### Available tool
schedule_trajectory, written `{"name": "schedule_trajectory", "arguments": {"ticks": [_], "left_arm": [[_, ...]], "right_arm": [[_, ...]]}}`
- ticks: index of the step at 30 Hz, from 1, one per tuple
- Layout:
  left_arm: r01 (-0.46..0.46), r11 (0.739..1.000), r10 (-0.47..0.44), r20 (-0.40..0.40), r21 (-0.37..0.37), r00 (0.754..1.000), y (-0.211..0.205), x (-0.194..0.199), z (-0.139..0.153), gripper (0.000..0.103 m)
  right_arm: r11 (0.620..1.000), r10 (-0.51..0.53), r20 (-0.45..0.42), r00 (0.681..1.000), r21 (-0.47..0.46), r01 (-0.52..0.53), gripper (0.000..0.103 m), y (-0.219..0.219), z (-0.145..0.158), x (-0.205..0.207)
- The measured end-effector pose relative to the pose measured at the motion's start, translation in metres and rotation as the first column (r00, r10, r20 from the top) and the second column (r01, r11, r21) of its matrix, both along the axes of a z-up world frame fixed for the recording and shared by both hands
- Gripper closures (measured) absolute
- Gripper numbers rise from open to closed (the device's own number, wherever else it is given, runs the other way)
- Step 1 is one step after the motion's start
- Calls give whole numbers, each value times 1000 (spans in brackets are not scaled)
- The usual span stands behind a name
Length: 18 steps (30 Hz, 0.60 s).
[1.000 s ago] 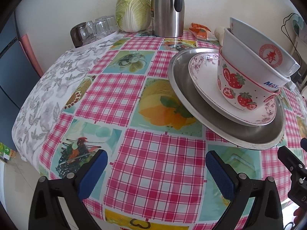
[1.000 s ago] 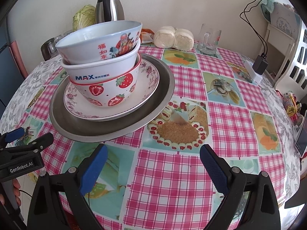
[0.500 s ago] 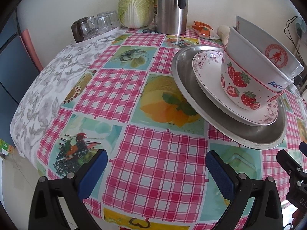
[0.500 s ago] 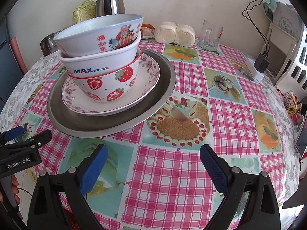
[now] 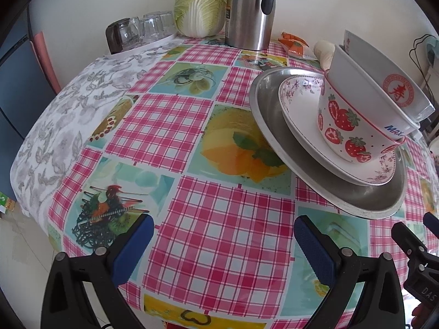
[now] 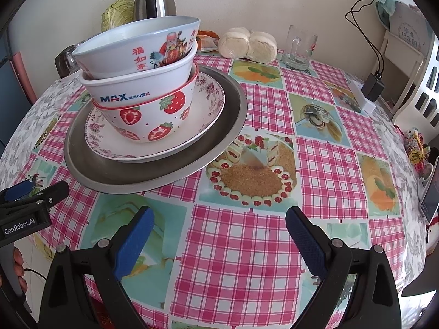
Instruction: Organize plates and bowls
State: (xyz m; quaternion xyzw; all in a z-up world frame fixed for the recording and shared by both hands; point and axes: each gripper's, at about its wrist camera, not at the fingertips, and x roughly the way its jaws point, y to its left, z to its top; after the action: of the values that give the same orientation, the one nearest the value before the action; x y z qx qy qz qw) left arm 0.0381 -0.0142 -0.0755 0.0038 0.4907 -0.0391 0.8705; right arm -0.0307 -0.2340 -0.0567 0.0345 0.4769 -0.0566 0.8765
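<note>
Left wrist view: my left hand-held gripper (image 5: 223, 242) wide open, empty, over the tabletop (image 5: 170, 126) near edge. Metal tray (image 5: 288, 148) ahead-right holds a floral plate (image 5: 299, 104) and three stacked bowls (image 5: 354, 115).

Right wrist view: my right hand-held gripper (image 6: 219, 233) wide open, empty. Same stack ahead-left; kettle (image 6: 156, 1) at the far edge.

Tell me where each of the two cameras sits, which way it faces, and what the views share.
Left wrist: on the left gripper, at the table's near edge, facing across the checked tablecloth toward cabbage and kettle; both blue-padded fingers show, open.
Right wrist: on the right gripper, facing the bowl stack and glass mug; its open fingers and, lower left, the left gripper with a hand.
Shared: the stack on the metal tray, the kettle, the cabbage.
</note>
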Motion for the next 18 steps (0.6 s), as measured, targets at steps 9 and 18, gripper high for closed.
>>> {"name": "schedule_trajectory", "arguments": {"ticks": [9, 18], "left_arm": [[1, 1000, -1, -4, -22, 1000, 0, 0, 1, 0], [-8, 999, 7, -16, -41, 1000, 1, -1, 0, 0]], "right_arm": [[1000, -4, -10, 1000, 4, 4, 6, -1, -1, 0], [1000, -4, -10, 1000, 10, 4, 6, -2, -1, 0]]}}
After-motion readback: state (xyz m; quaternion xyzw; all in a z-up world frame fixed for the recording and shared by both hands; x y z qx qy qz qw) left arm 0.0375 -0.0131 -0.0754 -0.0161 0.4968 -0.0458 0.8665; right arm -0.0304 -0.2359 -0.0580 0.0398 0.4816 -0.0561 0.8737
